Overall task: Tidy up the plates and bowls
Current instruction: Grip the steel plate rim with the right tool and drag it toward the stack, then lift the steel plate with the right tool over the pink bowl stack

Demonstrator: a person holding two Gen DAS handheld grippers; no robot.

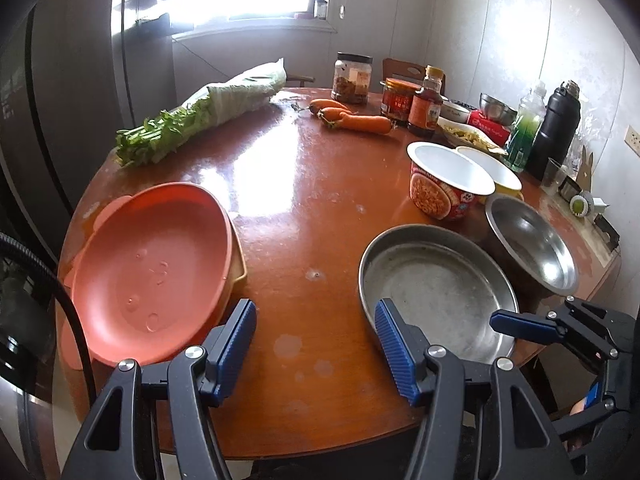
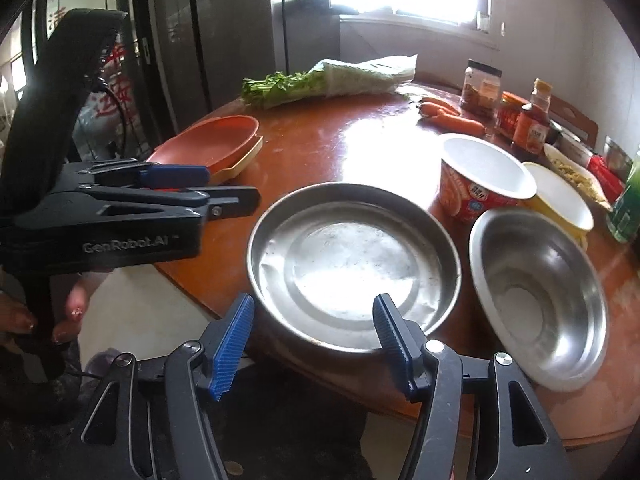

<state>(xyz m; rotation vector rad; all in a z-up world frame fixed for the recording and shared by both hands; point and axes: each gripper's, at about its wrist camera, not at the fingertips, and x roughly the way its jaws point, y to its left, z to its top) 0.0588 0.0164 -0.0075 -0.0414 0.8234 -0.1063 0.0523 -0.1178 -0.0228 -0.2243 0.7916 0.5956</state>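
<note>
An orange plastic plate (image 1: pixel 152 276) lies on a beige tray (image 1: pixel 238 268) at the table's left edge; it also shows in the right wrist view (image 2: pixel 212 142). A flat steel plate (image 1: pixel 436 292) (image 2: pixel 352 264) sits at the near edge, a steel bowl (image 1: pixel 532 244) (image 2: pixel 540 300) to its right. Behind stand a red noodle cup (image 1: pixel 448 184) (image 2: pixel 480 184) and a yellow bowl (image 1: pixel 500 172) (image 2: pixel 560 200). My left gripper (image 1: pixel 316 340) is open and empty between the orange plate and the steel plate. My right gripper (image 2: pixel 314 344) is open at the steel plate's near rim, empty.
On the round wooden table (image 1: pixel 304 208): bagged greens (image 1: pixel 200 120), carrots (image 1: pixel 356 118), jars and a sauce bottle (image 1: pixel 428 104), a green bottle (image 1: pixel 528 128) and a black flask (image 1: pixel 558 128) at the back right. A dark fridge (image 2: pixel 208 32) stands left.
</note>
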